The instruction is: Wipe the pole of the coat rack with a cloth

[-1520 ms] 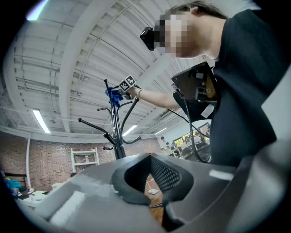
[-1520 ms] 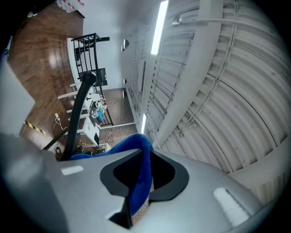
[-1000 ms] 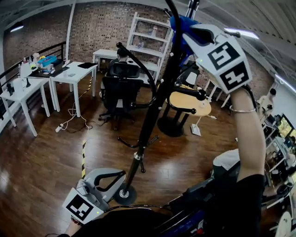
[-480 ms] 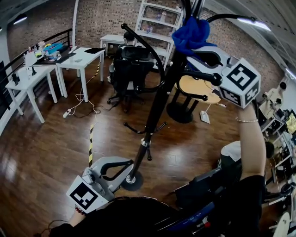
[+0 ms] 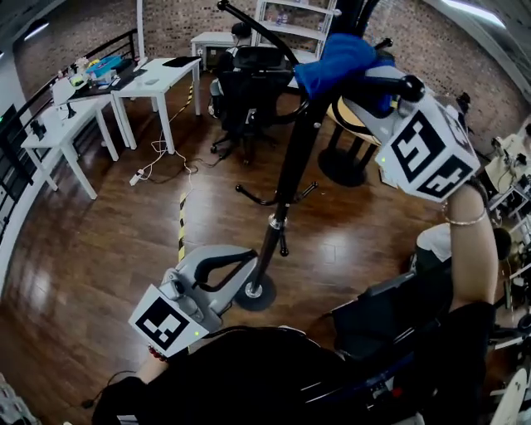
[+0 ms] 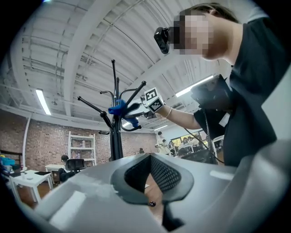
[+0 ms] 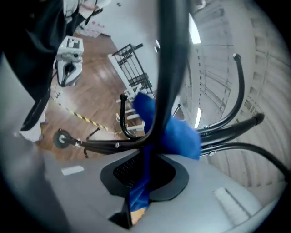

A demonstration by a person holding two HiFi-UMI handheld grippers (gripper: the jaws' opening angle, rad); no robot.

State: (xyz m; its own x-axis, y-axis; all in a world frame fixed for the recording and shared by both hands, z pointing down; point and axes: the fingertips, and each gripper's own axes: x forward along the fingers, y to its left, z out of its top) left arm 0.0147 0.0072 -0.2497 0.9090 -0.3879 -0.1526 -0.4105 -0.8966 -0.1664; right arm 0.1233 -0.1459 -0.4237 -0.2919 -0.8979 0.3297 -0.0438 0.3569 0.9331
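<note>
The black coat rack pole (image 5: 286, 178) rises from its round base (image 5: 255, 292) to curved hook arms at the top. A blue cloth (image 5: 340, 60) is bunched against the upper pole among the hooks, and my right gripper (image 5: 358, 79) is shut on it, arm raised. In the right gripper view the cloth (image 7: 170, 132) wraps the pole (image 7: 170, 63) just past the right gripper (image 7: 145, 169). My left gripper (image 5: 241, 259) hangs low beside the base, shut and holding nothing. In the left gripper view, past the left gripper (image 6: 150, 157), the rack (image 6: 116, 132) and cloth (image 6: 119, 108) show far off.
A black office chair (image 5: 249, 91) stands behind the rack and a round wooden table (image 5: 348, 120) to its right. White desks (image 5: 153, 79) line the left side. Yellow-black tape (image 5: 181, 224) and cables lie on the wooden floor. Hook arms (image 5: 257, 25) stick out around the cloth.
The right gripper and the cloth have shifted lower along the upper pole, the marker cube swinging down and right. The left gripper stays low by the base.
</note>
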